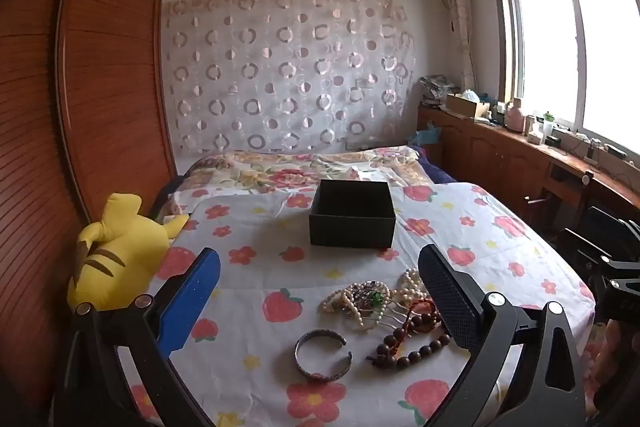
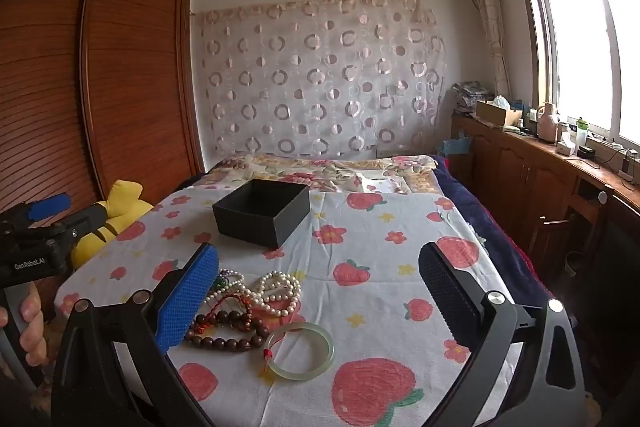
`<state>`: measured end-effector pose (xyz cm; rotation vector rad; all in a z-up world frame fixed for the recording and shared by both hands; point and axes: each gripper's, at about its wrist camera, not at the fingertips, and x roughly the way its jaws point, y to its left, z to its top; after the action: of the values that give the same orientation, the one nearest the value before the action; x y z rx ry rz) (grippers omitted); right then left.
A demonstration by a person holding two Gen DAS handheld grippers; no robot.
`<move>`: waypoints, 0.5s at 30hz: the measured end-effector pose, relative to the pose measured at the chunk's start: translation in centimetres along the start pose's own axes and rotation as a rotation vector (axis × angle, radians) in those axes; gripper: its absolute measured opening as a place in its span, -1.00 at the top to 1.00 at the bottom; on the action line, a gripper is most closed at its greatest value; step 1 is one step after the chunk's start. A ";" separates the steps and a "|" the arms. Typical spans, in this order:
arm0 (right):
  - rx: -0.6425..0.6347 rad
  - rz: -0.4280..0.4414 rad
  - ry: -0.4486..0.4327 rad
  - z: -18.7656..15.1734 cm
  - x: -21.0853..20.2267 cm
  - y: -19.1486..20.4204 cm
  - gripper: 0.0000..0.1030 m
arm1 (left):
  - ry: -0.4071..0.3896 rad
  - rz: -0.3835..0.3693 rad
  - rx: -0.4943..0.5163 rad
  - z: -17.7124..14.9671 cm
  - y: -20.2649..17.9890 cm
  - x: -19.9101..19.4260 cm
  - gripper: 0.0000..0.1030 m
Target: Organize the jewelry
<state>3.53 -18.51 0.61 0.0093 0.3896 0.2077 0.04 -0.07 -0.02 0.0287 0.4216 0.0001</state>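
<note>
An open black box [image 1: 352,213] sits on the flowered sheet [image 1: 256,259]; it also shows in the right wrist view [image 2: 262,213]. A pile of pearl strands [image 1: 360,301] and dark wooden beads [image 1: 408,347] lies in front of it, with a silver cuff bracelet [image 1: 323,355]. In the right wrist view I see the pearls [image 2: 276,291], the wooden beads [image 2: 228,331] and a pale green jade bangle [image 2: 300,351]. My left gripper [image 1: 320,267] is open and empty above the jewelry. My right gripper [image 2: 318,263] is open and empty, to the right of the pile.
A yellow plush toy [image 1: 116,251] lies at the bed's left edge by the wooden wardrobe [image 1: 100,87]. A floral quilt [image 1: 304,169] lies behind the box. A cluttered wooden counter [image 2: 560,155] runs under the window at right.
</note>
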 end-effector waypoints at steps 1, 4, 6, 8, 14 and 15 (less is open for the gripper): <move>-0.002 0.000 -0.001 0.0 0.0 0.0 -0.96 | -0.001 0.001 0.001 0.0 0.0 0.0 -0.86; 0.000 0.001 -0.001 0.0 0.0 0.0 -0.96 | -0.007 0.000 0.000 0.0 0.0 0.0 -0.86; 0.001 0.001 0.000 0.0 0.0 0.0 -0.96 | -0.008 0.000 0.000 0.0 0.0 0.0 -0.86; 0.001 0.001 0.001 0.0 0.0 0.0 -0.96 | -0.009 0.000 0.001 0.0 -0.1 0.0 -0.86; 0.004 0.003 0.000 0.0 0.0 0.0 -0.96 | -0.012 -0.001 -0.001 0.0 0.0 0.0 -0.86; 0.003 0.001 -0.001 0.0 0.0 0.0 -0.96 | -0.012 0.000 -0.001 0.0 0.0 0.0 -0.86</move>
<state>3.49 -18.50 0.67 0.0123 0.3892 0.2081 0.03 -0.05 -0.02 0.0275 0.4095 -0.0003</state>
